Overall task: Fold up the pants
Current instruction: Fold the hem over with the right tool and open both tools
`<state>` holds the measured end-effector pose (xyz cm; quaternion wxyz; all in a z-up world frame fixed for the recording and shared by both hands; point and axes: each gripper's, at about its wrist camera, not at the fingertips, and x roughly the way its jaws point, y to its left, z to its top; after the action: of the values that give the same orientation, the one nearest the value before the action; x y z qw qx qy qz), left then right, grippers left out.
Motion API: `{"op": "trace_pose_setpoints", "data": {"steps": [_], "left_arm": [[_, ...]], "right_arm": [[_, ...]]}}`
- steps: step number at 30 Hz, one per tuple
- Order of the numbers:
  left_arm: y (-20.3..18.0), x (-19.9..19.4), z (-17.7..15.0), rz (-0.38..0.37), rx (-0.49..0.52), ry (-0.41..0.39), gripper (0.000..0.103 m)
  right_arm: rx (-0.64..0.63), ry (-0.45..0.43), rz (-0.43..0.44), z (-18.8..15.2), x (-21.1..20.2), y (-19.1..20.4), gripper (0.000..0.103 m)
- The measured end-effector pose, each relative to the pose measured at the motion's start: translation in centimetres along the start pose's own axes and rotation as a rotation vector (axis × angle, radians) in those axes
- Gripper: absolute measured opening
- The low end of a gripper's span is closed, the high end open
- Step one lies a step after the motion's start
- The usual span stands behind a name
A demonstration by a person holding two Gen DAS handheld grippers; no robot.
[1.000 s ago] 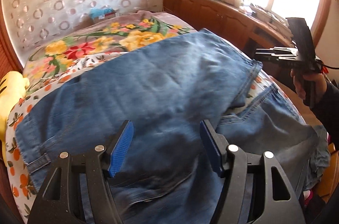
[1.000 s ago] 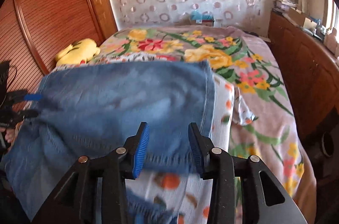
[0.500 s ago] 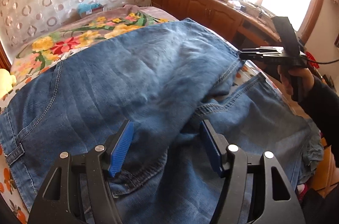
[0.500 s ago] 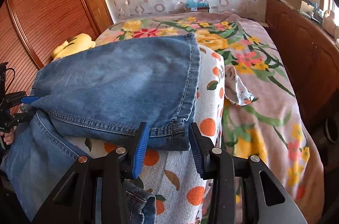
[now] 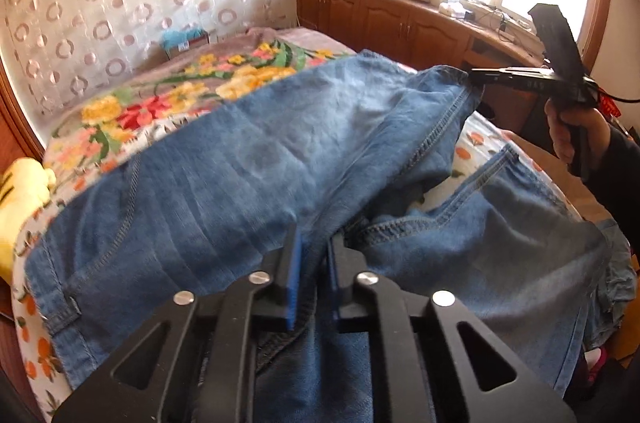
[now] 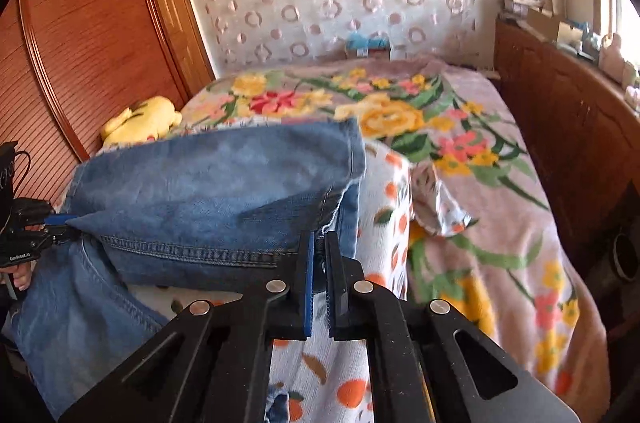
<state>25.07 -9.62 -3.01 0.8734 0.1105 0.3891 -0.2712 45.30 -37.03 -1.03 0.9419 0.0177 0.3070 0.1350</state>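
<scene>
Blue jeans (image 5: pixel 260 151) lie across the bed, one leg folded over the other. In the left wrist view my left gripper (image 5: pixel 316 239) is closing its jaws, with a ridge of denim at the near edge of the fold pinched between the blue pads. My right gripper (image 6: pixel 318 237) is shut on the leg's hem corner. In the left wrist view the right gripper (image 5: pixel 472 77) holds that corner lifted off the bed. In the right wrist view the jeans (image 6: pixel 208 175) stretch from my pads to the left gripper (image 6: pixel 66 225) at the far left.
The bed carries a floral blanket (image 6: pixel 460 143) and an orange-print sheet (image 6: pixel 384 223). A yellow plush toy (image 6: pixel 140 119) lies by the wooden wardrobe (image 6: pixel 80 23). A cluttered wooden cabinet (image 5: pixel 400 19) runs under the window. A hand (image 5: pixel 568 135) grips the right gripper's handle.
Both grippers went from open to closed on the denim. The folded leg's hem corner now sits lifted and pulled taut between them.
</scene>
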Motion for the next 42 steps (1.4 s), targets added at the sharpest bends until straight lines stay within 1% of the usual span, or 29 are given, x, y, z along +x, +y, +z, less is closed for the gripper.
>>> {"op": "trace_pose_setpoints", "data": {"steps": [1,4,6,9,11,13,15,16,17,19,20,22,24,26,28,30,32,33,35,36,37,38,40,42], "left_arm": [[-0.1,-0.4,0.2,0.001,0.002,-0.012,0.008],[-0.5,-1.5,0.7,-0.003,0.010,-0.046,0.006],[-0.9,-2.0,0.9,-0.010,0.012,-0.054,0.006],[-2.1,-3.0,0.7,-0.029,0.038,-0.064,0.006],[-3.0,-3.2,0.2,-0.041,0.057,-0.059,0.006],[-4.0,-2.7,-0.7,-0.049,0.086,-0.031,0.006],[-4.5,-1.8,-1.8,-0.047,0.101,0.005,0.006],[-4.5,-1.5,-2.2,-0.052,0.097,0.015,0.006],[-4.2,-1.3,-2.4,-0.055,0.086,0.022,0.006],[-3.6,-1.4,-2.5,-0.049,0.056,0.015,0.007],[-3.4,-1.6,-2.5,-0.047,0.047,0.009,0.007],[-3.0,-2.5,-2.6,-0.041,0.028,-0.009,0.014],[-2.7,-3.4,-2.9,-0.042,0.013,-0.033,0.016],[-2.1,-4.3,-3.3,-0.035,-0.015,-0.056,0.022],[-1.4,-5.3,-3.9,-0.008,-0.037,-0.074,0.025],[-0.4,-6.4,-4.6,0.024,-0.053,-0.088,0.028],[0.6,-7.6,-5.4,0.053,-0.076,-0.097,0.033],[1.3,-8.3,-6.0,0.070,-0.087,-0.101,0.034],[3.0,-9.8,-7.5,0.103,-0.109,-0.103,0.035],[3.4,-10.3,-8.1,0.119,-0.117,-0.099,0.037],[4.0,-10.8,-9.0,0.141,-0.127,-0.087,0.042],[4.6,-11.1,-9.9,0.162,-0.134,-0.075,0.043],[5.8,-11.7,-11.8,0.198,-0.153,-0.063,0.043],[6.7,-11.6,-13.2,0.228,-0.180,-0.032,0.043]], "right_arm": [[-0.004,-0.013,-0.001,0.2,-0.1,0.1,0.004],[-0.009,-0.045,-0.011,1.0,-0.3,0.2,0.004],[-0.005,-0.067,-0.018,1.1,-0.7,0.2,0.004],[0.009,-0.096,-0.027,0.2,-1.7,-0.1,0.004],[0.029,-0.108,-0.028,-1.3,-2.5,-0.5,0.004],[0.050,-0.075,-0.028,-3.5,-2.2,-0.7,0.004],[0.065,0.022,-0.030,-5.8,-0.8,-0.6,0.004],[0.059,0.055,-0.050,-6.9,-0.2,-0.3,0.004],[0.058,0.068,-0.058,-7.5,0.0,0.0,0.005],[0.064,0.067,-0.073,-8.0,-0.3,0.6,0.005],[0.067,0.061,-0.077,-7.9,-0.6,0.8,0.006],[0.072,0.036,-0.067,-7.4,-1.6,1.3,0.010],[0.055,0.013,-0.068,-6.9,-2.6,2.0,0.017],[0.033,-0.011,-0.047,-6.6,-3.4,3.2,0.019],[0.020,-0.027,-0.015,-6.7,-4.5,4.3,0.020],[0.015,-0.037,0.007,-7.2,-4.8,5.7,0.026],[0.007,-0.044,0.024,-8.0,-5.3,6.8,0.029],[0.003,-0.042,0.036,-8.5,-5.6,7.5,0.032],[0.000,-0.036,0.050,-9.7,-5.9,7.8,0.037],[0.003,-0.040,0.052,-10.4,-6.3,7.9,0.041],[0.007,-0.038,0.051,-11.1,-6.5,8.0,0.043],[0.012,-0.032,0.050,-12.0,-6.8,8.0,0.047],[0.019,-0.016,0.041,-13.3,-7.2,8.1,0.048],[0.007,0.003,0.013,-14.4,-7.5,8.7,0.049]]}}
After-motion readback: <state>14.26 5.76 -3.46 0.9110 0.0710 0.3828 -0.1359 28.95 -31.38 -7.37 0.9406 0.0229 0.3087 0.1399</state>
